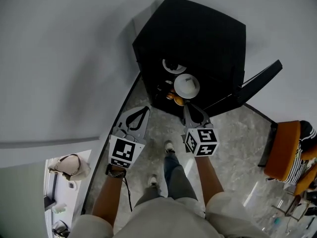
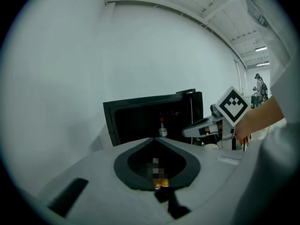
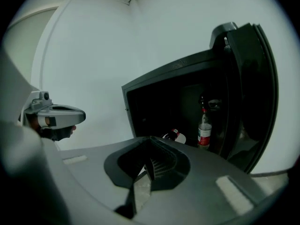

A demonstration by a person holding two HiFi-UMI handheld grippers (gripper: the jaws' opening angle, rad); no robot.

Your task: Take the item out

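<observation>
A black cabinet (image 1: 198, 38) stands against the white wall with its door (image 1: 257, 81) swung open to the right. Inside I see a white bowl (image 1: 186, 86), a white ring-shaped thing (image 1: 173, 66) and something orange (image 1: 178, 101). An upright bottle with a red label (image 3: 204, 130) and a second bottle lying down (image 3: 174, 136) show in the right gripper view. My right gripper (image 1: 189, 107) is shut and empty, its tips just before the cabinet's opening. My left gripper (image 1: 147, 108) is shut and empty too, left of the cabinet's front corner.
The open door (image 3: 253, 88) stands close on the right side. An orange chair (image 1: 285, 150) with a person in striped clothing is at the far right. A bag (image 1: 67, 166) lies at the lower left. My feet stand on the marble floor (image 1: 233, 133).
</observation>
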